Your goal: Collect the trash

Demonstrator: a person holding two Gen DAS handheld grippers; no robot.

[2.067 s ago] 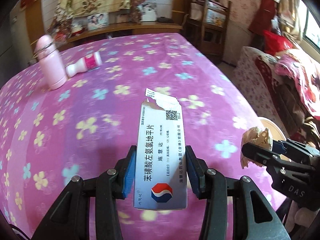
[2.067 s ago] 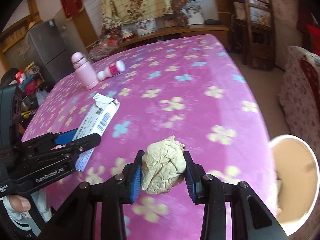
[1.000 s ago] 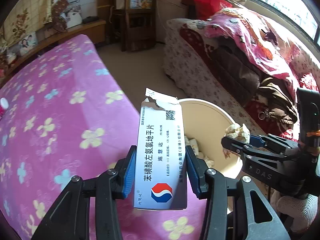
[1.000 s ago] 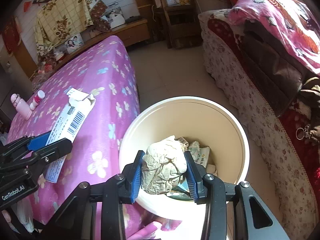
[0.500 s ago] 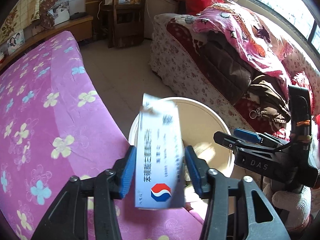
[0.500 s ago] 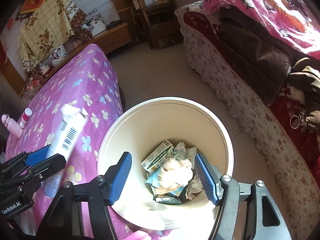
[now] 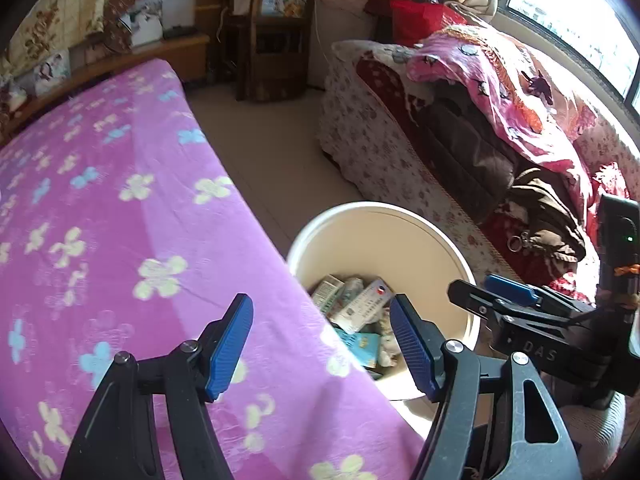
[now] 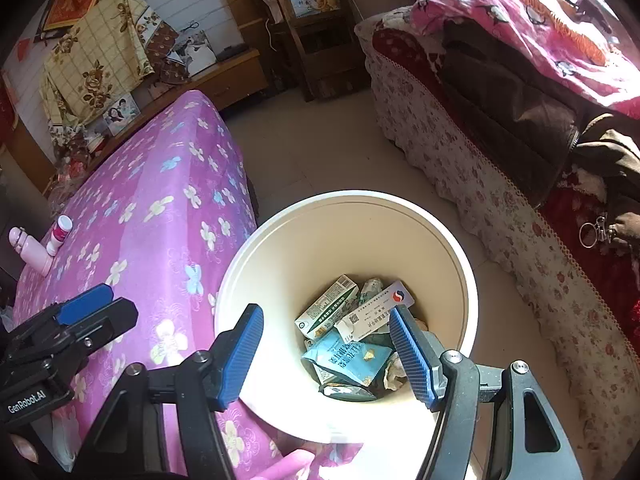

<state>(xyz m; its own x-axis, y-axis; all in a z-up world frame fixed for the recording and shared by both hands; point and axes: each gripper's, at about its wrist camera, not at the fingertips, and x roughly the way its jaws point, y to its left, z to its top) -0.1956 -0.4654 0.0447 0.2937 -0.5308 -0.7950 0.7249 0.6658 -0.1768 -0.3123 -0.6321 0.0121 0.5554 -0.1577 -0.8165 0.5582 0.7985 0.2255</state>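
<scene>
Over bin (image 8: 460, 248) rim beside bed (image 8: 160, 216) edge, left tongs (image 7: 322, 346) opening, empty, right tongs (image 8: 326, 354) apart, empty.

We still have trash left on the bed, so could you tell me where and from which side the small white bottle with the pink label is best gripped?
Grip the small white bottle across its labelled middle, coming from above. It lies tipped on the purple bedspread with its lower end against the upright pink flask, so the flask-side end looks crowded.
</scene>
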